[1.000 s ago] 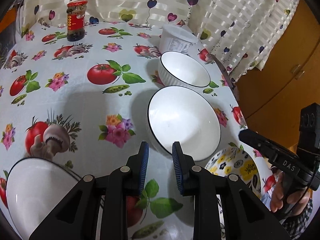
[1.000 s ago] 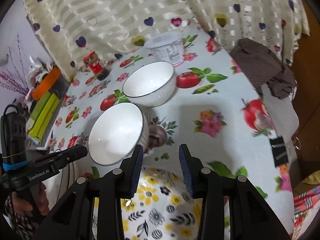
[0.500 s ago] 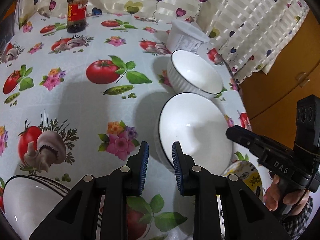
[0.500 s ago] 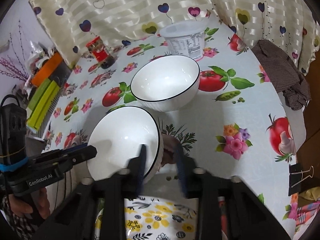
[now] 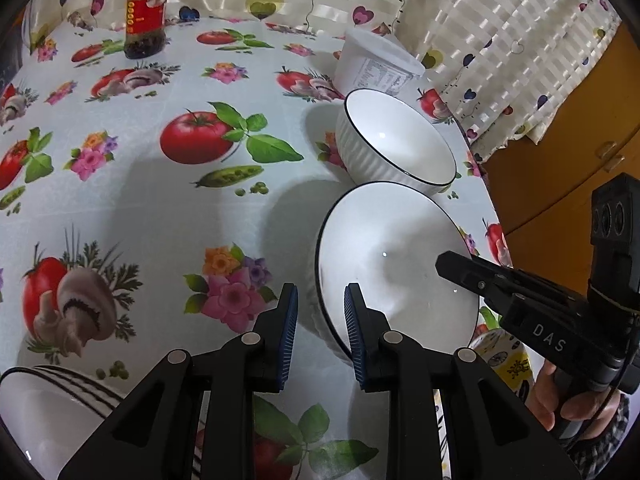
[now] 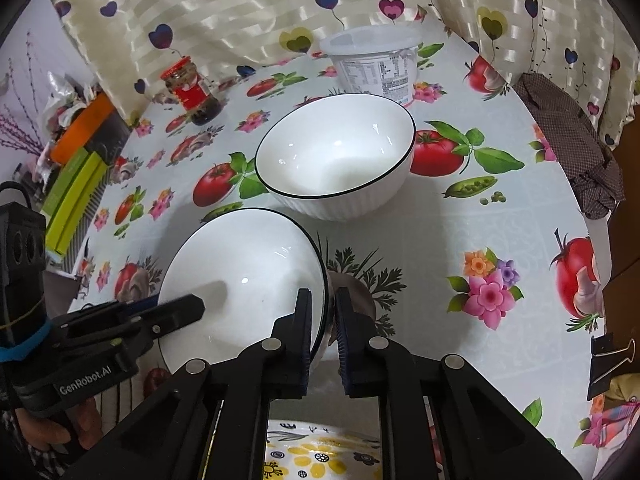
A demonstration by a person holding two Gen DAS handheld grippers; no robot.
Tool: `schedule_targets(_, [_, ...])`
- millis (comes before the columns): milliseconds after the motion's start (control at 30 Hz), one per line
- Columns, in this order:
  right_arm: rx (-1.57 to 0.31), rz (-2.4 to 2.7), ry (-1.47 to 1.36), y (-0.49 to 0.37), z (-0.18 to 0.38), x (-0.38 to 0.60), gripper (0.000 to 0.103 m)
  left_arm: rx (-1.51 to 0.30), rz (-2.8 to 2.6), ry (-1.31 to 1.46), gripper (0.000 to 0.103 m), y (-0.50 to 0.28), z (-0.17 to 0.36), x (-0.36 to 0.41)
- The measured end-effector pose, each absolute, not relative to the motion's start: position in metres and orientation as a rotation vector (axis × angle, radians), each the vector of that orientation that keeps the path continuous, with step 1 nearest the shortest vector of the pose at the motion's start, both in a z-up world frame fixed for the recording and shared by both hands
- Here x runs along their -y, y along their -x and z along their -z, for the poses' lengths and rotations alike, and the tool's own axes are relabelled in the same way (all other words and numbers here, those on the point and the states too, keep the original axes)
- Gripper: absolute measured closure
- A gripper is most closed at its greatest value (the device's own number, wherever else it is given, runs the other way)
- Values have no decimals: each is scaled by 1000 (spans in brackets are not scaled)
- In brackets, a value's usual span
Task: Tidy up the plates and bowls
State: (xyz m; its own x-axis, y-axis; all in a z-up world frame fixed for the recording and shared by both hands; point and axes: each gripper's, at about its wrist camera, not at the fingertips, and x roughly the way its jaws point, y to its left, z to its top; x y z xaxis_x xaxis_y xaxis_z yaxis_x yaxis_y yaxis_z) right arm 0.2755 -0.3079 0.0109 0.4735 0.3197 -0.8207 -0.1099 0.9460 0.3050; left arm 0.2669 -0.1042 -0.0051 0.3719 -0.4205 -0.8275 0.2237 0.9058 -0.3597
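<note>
Two white bowls with black rims stand on the flowered tablecloth. The near bowl [image 5: 392, 264] [image 6: 240, 280] is tipped. My right gripper [image 6: 323, 320] [image 5: 444, 264] is shut on its right rim. My left gripper [image 5: 320, 320] [image 6: 192, 306] straddles the opposite rim with a narrow gap, and its pads are apart from the wall. The far bowl [image 5: 396, 144] [image 6: 336, 160] sits upright just behind. A yellow flowered plate [image 6: 320, 456] [image 5: 504, 360] lies under my right gripper. Another white bowl with dark stripes [image 5: 40, 412] is at the bottom left.
A white lidded tub [image 6: 376, 64] stands behind the far bowl, and a red-capped jar [image 6: 192, 88] near the curtain. Brown cloth [image 6: 572, 140] hangs over the table's right edge, with a binder clip [image 6: 608, 360] below it. Green and orange boxes [image 6: 76, 184] lie at far left.
My right gripper moved forward off the plate and closed on the near bowl's rim. The left gripper moved up to the bowl's other side; its gap stayed the same.
</note>
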Motion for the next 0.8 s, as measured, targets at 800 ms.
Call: schedule_targets(800, [-995,-239,-224,-270,-32,296,92,-1076,366,187,82,-265,-2,104])
